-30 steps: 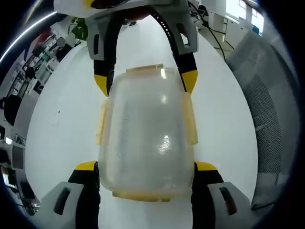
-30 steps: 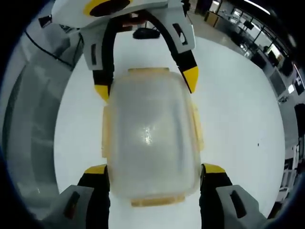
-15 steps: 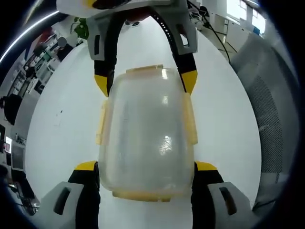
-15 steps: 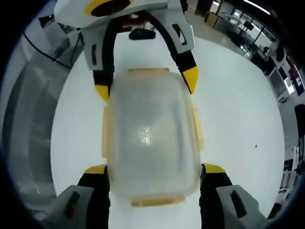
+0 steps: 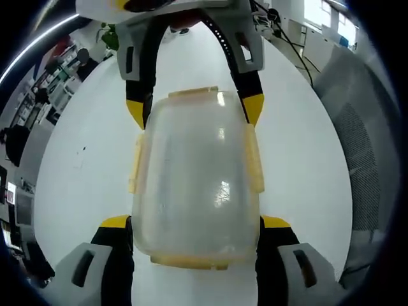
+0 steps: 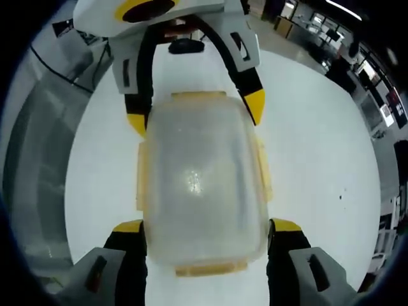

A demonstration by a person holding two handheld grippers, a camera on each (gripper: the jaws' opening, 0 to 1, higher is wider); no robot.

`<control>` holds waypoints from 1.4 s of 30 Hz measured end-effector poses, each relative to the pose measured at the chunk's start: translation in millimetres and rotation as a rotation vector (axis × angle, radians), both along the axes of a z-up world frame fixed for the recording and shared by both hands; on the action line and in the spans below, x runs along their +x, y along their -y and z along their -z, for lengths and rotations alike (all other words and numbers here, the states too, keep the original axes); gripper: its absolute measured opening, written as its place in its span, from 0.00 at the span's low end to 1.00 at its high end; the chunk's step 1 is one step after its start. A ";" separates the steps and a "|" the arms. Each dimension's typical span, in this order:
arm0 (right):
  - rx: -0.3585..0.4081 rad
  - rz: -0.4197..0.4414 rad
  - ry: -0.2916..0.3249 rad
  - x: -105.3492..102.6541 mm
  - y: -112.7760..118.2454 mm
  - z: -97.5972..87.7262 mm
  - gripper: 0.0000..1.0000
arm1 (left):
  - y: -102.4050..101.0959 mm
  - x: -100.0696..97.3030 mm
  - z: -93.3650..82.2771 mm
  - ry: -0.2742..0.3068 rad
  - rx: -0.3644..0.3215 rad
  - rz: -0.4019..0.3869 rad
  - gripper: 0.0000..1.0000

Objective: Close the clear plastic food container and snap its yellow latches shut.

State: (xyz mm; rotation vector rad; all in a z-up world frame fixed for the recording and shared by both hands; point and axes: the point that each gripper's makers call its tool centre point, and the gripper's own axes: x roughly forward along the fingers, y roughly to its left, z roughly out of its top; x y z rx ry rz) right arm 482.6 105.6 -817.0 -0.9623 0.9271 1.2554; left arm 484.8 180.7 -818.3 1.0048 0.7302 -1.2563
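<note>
Left gripper view: lid sits on the container [image 5: 194, 191], mid-table [image 5: 76, 166]; latches [image 5: 254, 159] appear folded down. Left gripper [image 5: 194, 224] and right gripper [image 6: 206, 228] each clamp one end.

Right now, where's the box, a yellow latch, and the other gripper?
box [image 5: 194, 191], left gripper view, middle of lid
latch [image 5: 255, 167], left gripper view, its yellow strip
right gripper [image 5: 194, 111], left gripper view, between its yellow fingertips
</note>
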 end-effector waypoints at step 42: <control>0.116 0.134 0.069 2.4 -0.2 -13.2 0.84 | -4.1 -0.2 -5.5 0.031 -0.084 -0.070 0.87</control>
